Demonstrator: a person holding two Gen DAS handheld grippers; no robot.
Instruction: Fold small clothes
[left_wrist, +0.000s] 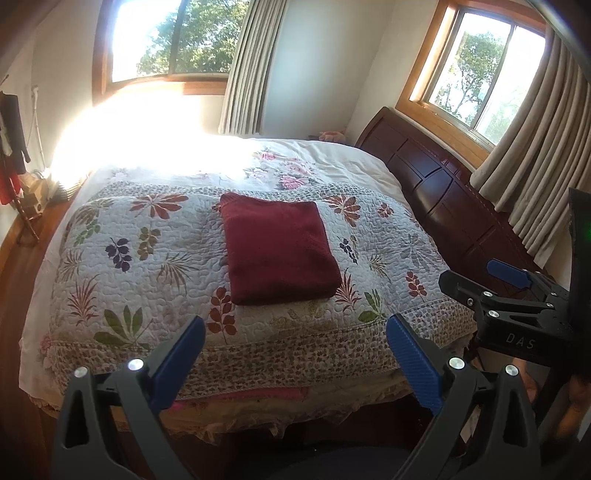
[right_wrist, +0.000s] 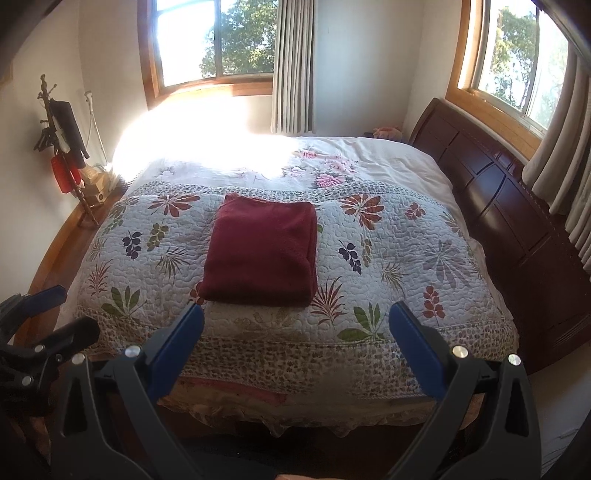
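Folded maroon cloth (left_wrist: 279, 251) mid-quilt (left_wrist: 147, 266); near edge bare.

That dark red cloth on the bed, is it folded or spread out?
Folded. The red cloth lies as a compact rectangle with stacked layers showing along its near edge.

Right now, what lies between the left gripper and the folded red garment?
Only bare floral quilt and its patterned border. In the left wrist view, nothing else sits between the open left gripper and the folded red garment.

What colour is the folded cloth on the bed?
Dark red. The folded cloth shows best in the right wrist view.
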